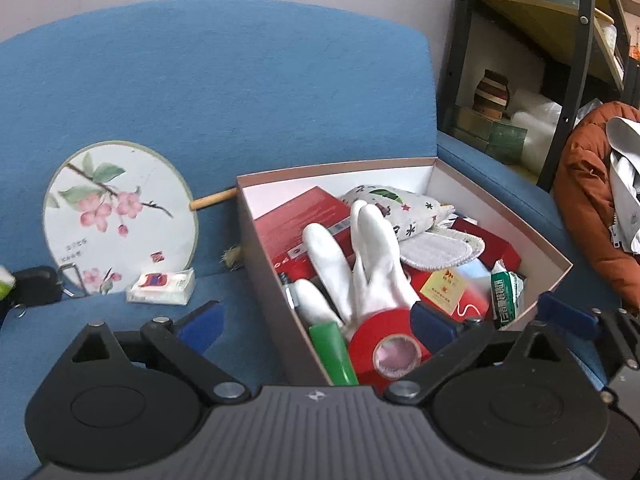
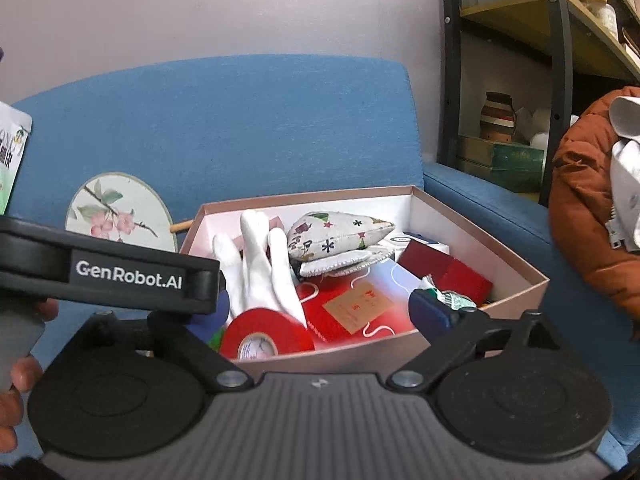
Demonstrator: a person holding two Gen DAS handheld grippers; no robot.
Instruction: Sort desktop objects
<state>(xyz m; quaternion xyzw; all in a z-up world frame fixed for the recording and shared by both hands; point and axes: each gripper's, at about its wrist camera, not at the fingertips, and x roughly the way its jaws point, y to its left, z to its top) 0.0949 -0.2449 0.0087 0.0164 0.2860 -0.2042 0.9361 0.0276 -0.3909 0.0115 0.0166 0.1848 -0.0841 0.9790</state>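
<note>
pink-walled open cardboard box (image 1: 404, 166) sits on the seat of a blue fabric sofa (image 1: 224, 80), filled with sorted articles. left of the box, on the sofa, a round paper fan with painted pink blossoms and a wooden handle (image 1: 120, 216) leans against the backrest; a small white tissue packet with a red and blue label (image 1: 162, 286) lies just in front of it, and a black key fob with a metal ring (image 1: 38, 290) lies further left. a dark metal shelf unit (image 2: 508, 80) stands behind the sofa arm, and an orange padded jacket (image 2: 588, 208) lies at the right. inside the box, a white rubber glove (image 1: 360, 256) lies fingers-up over a red flat carton (image 1: 296, 224); a red tape roll (image 1: 390, 346) and a green tube (image 1: 334, 354) occupy the near corner, with a patterned fabric pouch (image 2: 336, 234) and a dark red small box (image 2: 448, 272) toward the rear. left gripper (image 1: 316, 322) hangs over the near-left box wall, jaws spread wide, nothing between them. right gripper (image 2: 320, 312) hovers at the near box edge, jaws spread wide and unloaded; the body of the left gripper crosses its left finger in the right wrist view.
</note>
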